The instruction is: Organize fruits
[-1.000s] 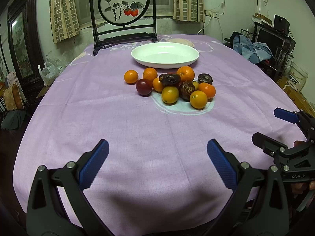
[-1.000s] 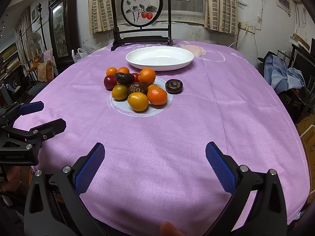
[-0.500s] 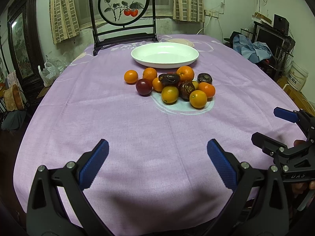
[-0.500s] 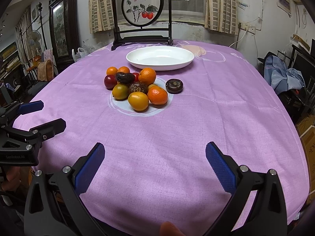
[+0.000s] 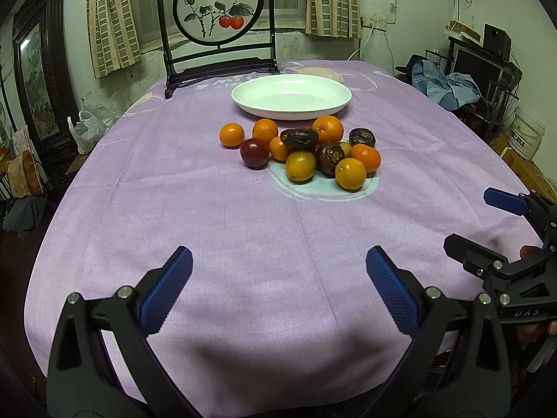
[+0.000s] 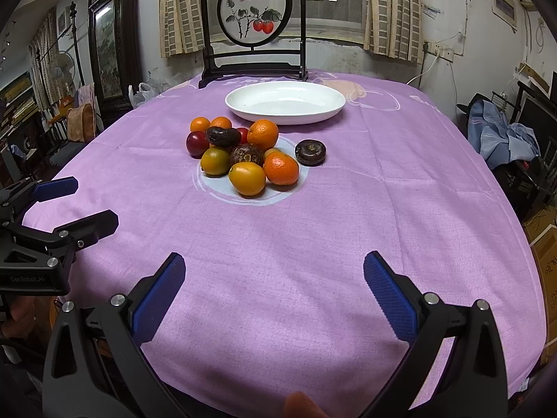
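Hovering above the near edge of the tabletop point(image 5: 209, 209), the left gripper point(image 5: 278, 278) had its jaws spread wide with nothing between its blue pads point(image 5: 163, 292). The right gripper point(image 6: 275, 282) hung just beside it over the same near edge, likewise released and empty; in the left wrist view it showed at the right border point(image 5: 494, 230), and in the right wrist view the left one showed at the left border point(image 6: 66, 205). Both were well apart from the fruit.

A purple cloth point(image 6: 383, 209) covered the tabletop. The fruits point(image 5: 306, 153) lay in a loose heap past the middle of it, partly on a pale printed ring in the cloth point(image 5: 327, 191). Several oranges point(image 5: 350, 173) and smaller yellow-orange ones made up most of the heap, mixed with dark wrinkled fruits point(image 5: 299, 138). A dark red plum point(image 5: 255, 153) sat at the heap's left edge, touching its neighbours, and one orange point(image 5: 231, 134) lay just beside it toward the far left. A dark round fruit point(image 6: 310, 152) sat slightly apart on the right side of the heap.

Beyond the heap stood a white oval dish point(image 5: 243, 99), holding no fruit. Behind it, at the far edge, stood a round painted screen point(image 5: 217, 3) in a black frame, showing red fruit on a branch. A fingertip point(image 6: 299, 407) showed at the bottom of the right wrist view.
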Demonstrator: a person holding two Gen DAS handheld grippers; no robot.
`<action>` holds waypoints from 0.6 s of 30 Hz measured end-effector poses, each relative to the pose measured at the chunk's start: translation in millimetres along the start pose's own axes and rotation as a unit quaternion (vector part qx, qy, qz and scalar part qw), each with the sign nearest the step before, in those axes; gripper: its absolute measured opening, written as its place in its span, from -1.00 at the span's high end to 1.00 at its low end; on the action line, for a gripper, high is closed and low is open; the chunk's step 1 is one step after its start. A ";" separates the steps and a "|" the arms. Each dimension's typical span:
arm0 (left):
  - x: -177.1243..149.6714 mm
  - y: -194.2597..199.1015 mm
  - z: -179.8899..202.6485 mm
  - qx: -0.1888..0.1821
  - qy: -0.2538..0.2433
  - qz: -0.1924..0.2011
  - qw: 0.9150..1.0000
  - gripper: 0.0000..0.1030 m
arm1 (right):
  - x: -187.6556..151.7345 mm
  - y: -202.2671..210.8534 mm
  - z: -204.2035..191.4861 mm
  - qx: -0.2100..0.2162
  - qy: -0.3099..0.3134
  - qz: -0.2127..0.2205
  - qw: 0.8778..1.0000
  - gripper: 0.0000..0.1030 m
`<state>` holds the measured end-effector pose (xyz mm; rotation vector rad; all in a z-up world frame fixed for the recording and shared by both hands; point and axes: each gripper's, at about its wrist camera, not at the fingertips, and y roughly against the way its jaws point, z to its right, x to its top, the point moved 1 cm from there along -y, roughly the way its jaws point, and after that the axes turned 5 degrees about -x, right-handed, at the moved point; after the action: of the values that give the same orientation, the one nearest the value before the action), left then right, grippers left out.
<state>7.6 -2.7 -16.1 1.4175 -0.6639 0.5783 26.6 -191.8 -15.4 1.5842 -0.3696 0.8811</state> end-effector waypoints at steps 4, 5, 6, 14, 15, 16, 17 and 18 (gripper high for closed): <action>0.0 0.6 0.2 0.000 0.000 0.001 1.000 -0.96 | -0.5 -0.4 -1.3 0.000 0.002 0.000 1.000 -0.97; -0.2 0.2 0.2 0.000 0.001 0.001 1.000 -0.96 | -0.6 -0.5 -1.3 -0.001 0.002 0.000 1.000 -0.97; -0.3 -0.2 0.2 0.001 0.001 0.000 1.000 -0.96 | -0.6 -0.4 -1.3 -0.001 0.001 0.000 1.000 -0.97; -3.7 0.5 -0.2 0.001 0.000 -0.001 1.000 -0.96 | -0.8 -1.3 -2.4 -0.001 0.002 -0.001 1.000 -0.97; -4.0 0.4 -0.4 0.001 0.001 -0.001 1.000 -0.96 | -0.3 -1.3 -1.8 -0.001 0.001 -0.001 1.000 -0.97; -3.5 0.6 0.0 0.000 0.001 -0.001 1.000 -0.96 | -0.2 -1.2 -1.6 -0.001 0.001 -0.001 1.000 -0.97; -4.2 0.4 -0.1 0.000 0.001 -0.001 1.000 -0.96 | -0.6 -1.5 -2.1 -0.001 0.000 -0.001 1.000 -0.97; -5.2 0.0 -0.1 0.000 0.001 -0.002 1.000 -0.96 | -0.4 -1.9 -2.2 -0.001 0.000 -0.001 1.000 -0.97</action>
<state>4.0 -2.5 -19.8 1.4181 -0.6590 0.5761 26.9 -189.4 -17.1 1.5831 -0.3671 0.8790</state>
